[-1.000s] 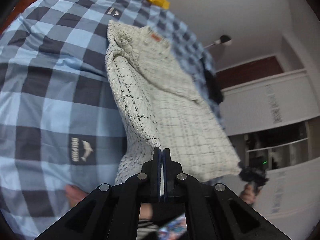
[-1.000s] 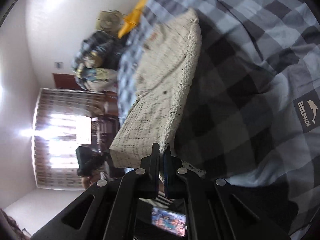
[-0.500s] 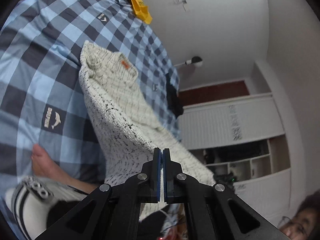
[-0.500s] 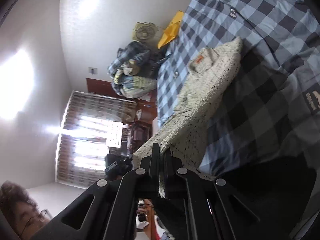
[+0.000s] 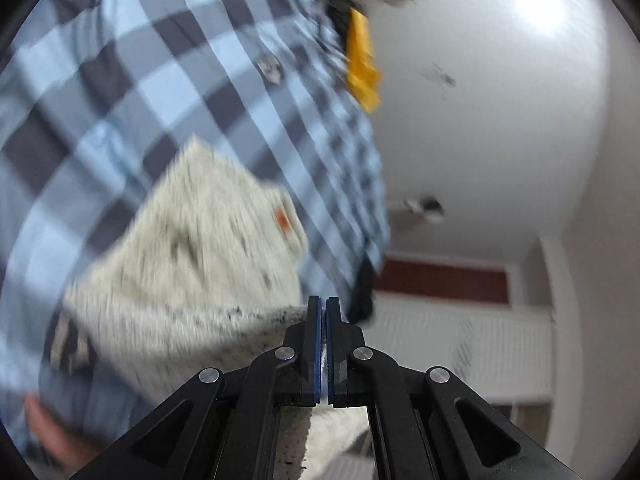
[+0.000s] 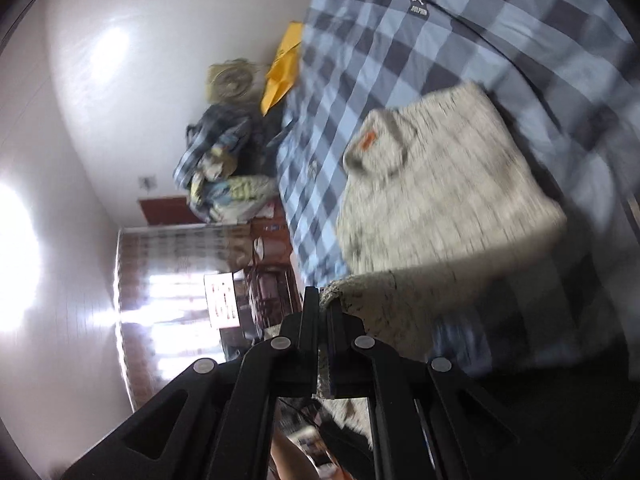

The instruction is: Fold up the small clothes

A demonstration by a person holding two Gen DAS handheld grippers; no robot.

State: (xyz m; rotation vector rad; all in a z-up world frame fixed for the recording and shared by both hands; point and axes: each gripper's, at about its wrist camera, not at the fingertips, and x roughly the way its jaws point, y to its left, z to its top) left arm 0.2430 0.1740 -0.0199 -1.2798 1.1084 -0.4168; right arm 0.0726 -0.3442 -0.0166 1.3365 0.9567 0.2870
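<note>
- Left gripper [image 5: 323, 308]: jaws pressed together, pinching the near hem of the cream sweater [image 5: 192, 248]; cloth shows between and below the pads.
- Right gripper [image 6: 323, 300]: jaws pressed together, pinching the other near corner of the sweater [image 6: 440, 184].
- Sweater lies on the blue checked bedspread [image 5: 120, 80], collar end with the orange tag [image 5: 282, 218] at about 12 o'clock from the left gripper; near part doubled back toward both grippers. Both views heavily blurred.
- Yellow bag [image 6: 282, 68] and pile of clothes [image 6: 216, 168] at the far edge of the bed, around 11 o'clock in the right view, well apart from the sweater.
- Risk: fast motion could slip a corner out of a thin pinch, so one side drops and the fold goes crooked.
- Risk: uneven pull between the grippers could skew the fold line or drag the collar end along the bedspread.
- Versus half a second ago: the sweater hung stretched and steep from both grippers; now most of it is flat on the bed, grippers lower and nearer the cover.
</note>
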